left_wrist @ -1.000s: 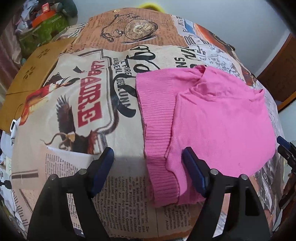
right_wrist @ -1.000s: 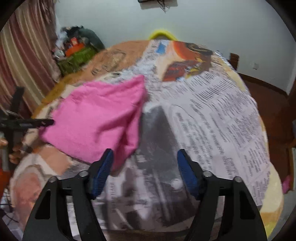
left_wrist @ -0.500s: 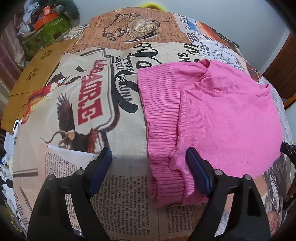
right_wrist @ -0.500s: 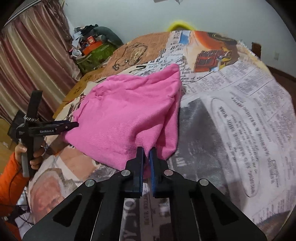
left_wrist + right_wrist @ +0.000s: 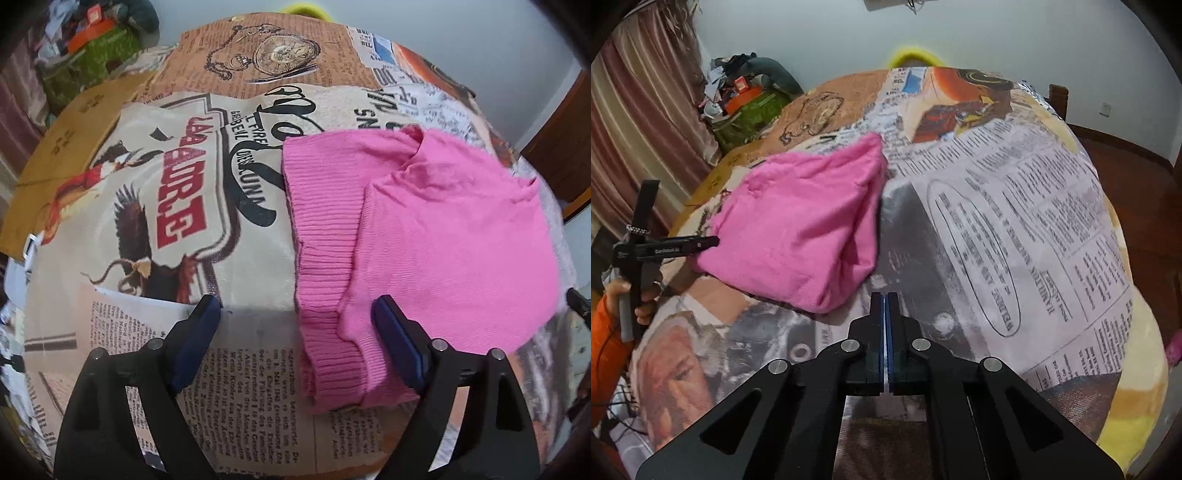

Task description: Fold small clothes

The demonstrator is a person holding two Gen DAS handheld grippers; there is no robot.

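A pink knit garment (image 5: pixel 424 236) lies folded on a bed covered by a newspaper-print blanket (image 5: pixel 147 206). Its ribbed hem faces left in the left wrist view. My left gripper (image 5: pixel 295 321) is open, its jaws straddling the garment's near left corner, just above the blanket. In the right wrist view the garment (image 5: pixel 801 229) lies left of centre. My right gripper (image 5: pixel 885 301) is shut with nothing visible between its pads, just right of the garment's near corner and apart from it. The left gripper (image 5: pixel 679 247) shows at the garment's left edge.
A cluttered pile of clothes and a green box (image 5: pixel 746 107) stands at the back left beyond the bed. A curtain (image 5: pixel 639 122) hangs on the left. A wooden door and floor (image 5: pixel 1137 166) lie to the right. A yellow object (image 5: pixel 912 55) sits at the bed's far end.
My right gripper closed from wide open, then drew back from the garment's near corner. The garment shifted slightly. My left gripper stayed open and edged closer.
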